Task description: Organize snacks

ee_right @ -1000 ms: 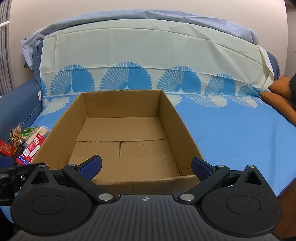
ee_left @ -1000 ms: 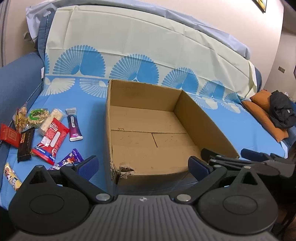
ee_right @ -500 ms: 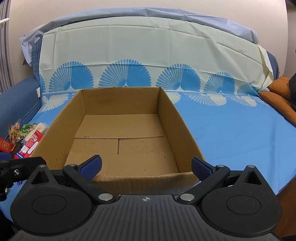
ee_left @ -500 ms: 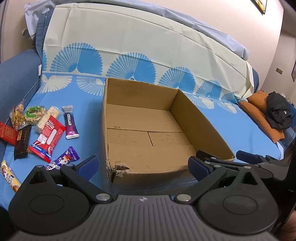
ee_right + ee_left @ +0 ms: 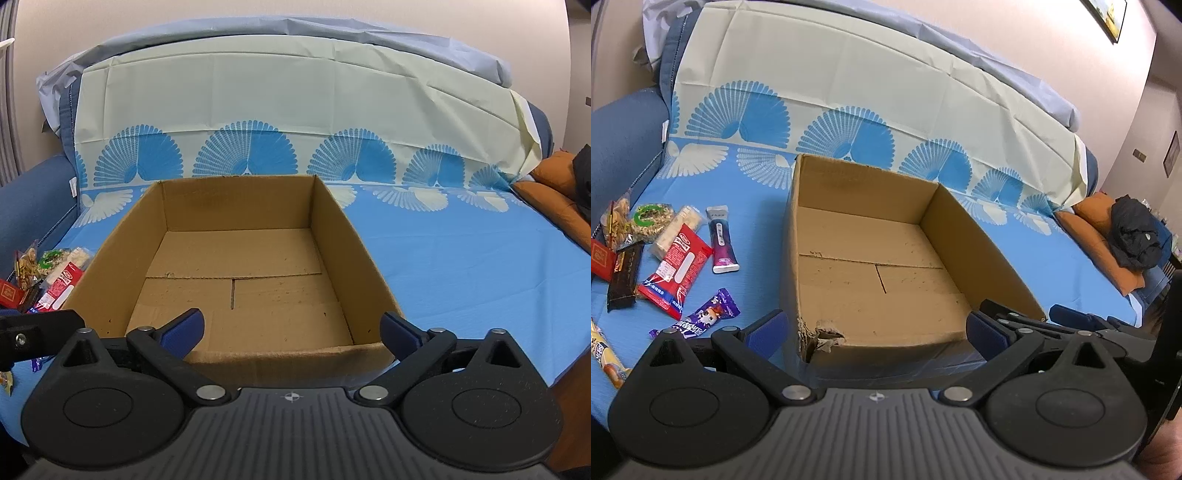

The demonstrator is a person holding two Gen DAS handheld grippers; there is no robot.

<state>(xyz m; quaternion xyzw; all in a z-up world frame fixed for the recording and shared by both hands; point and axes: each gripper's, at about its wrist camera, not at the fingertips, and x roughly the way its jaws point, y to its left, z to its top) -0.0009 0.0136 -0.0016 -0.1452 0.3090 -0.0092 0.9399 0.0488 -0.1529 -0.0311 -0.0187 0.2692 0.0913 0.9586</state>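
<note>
Box: I see the cardboard box [image 5: 875, 266] open-topped on the blue patterned sheet [image 5: 753, 206] of the sofa; its floor is bare cardboard; its near left corner [image 5: 820, 334] is torn.
Snacks: they lie on the sheet to the left of the box, apart from it; a red packet [image 5: 676, 269] sits in the middle of the group; a purple-and-white bar [image 5: 720, 240] lies between the red packet and the box; a purple wrapper [image 5: 709, 314] lies nearest my left fingers; a dark brown bar [image 5: 624, 277] lies left of the red packet; a round green-labelled pack [image 5: 648, 219] and a pale bar [image 5: 677, 230] lie behind it; a red card pack [image 5: 602, 256] sits at the far left edge.
Left hand-held gripper [image 5: 875, 328]: I have its jaws spread wide, nothing between the blue pads; it hangs before the box's near wall.
Right hand-held gripper [image 5: 291, 328]: jaws wide apart and holding nothing; they have just been closing a little; the box's near wall lies between the pads without touching them.
Right side: an orange cushion [image 5: 1097, 221] with a black garment [image 5: 1136, 236] on it lies well apart from the box.
</note>
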